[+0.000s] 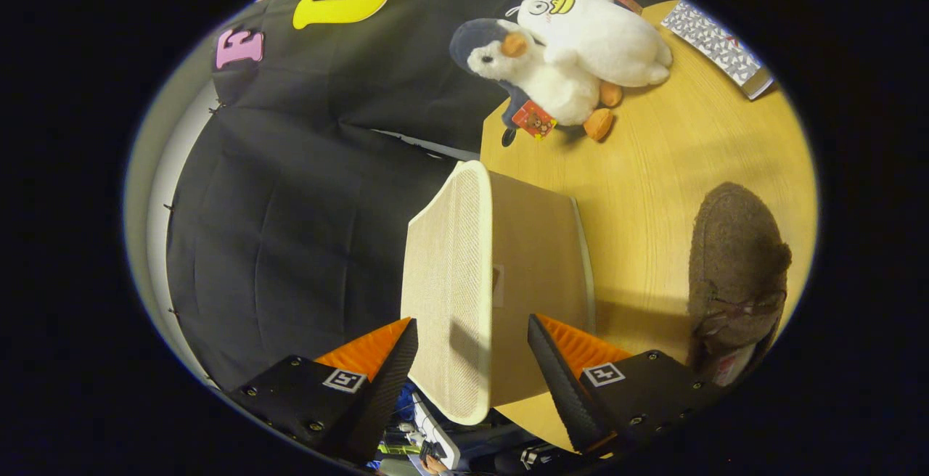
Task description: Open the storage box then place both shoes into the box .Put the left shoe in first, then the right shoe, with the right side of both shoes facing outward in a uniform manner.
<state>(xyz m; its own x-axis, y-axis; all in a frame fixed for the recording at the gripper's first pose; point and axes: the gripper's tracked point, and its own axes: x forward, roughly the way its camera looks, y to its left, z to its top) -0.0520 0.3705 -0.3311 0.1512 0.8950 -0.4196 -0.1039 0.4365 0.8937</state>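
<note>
Orange-backed fingers of my gripper (472, 338) stand wide apart, straddling the near end of the storage box (501, 273) without pressing on it; I cannot tell whether either pad touches. Its beige body and woven-looking lid sit on the wooden table (653, 171), closed as far as I can see. Beside it lies a brown fuzzy shoe (737, 258). Beyond the box, two plush penguins (566, 62) rest.
</note>
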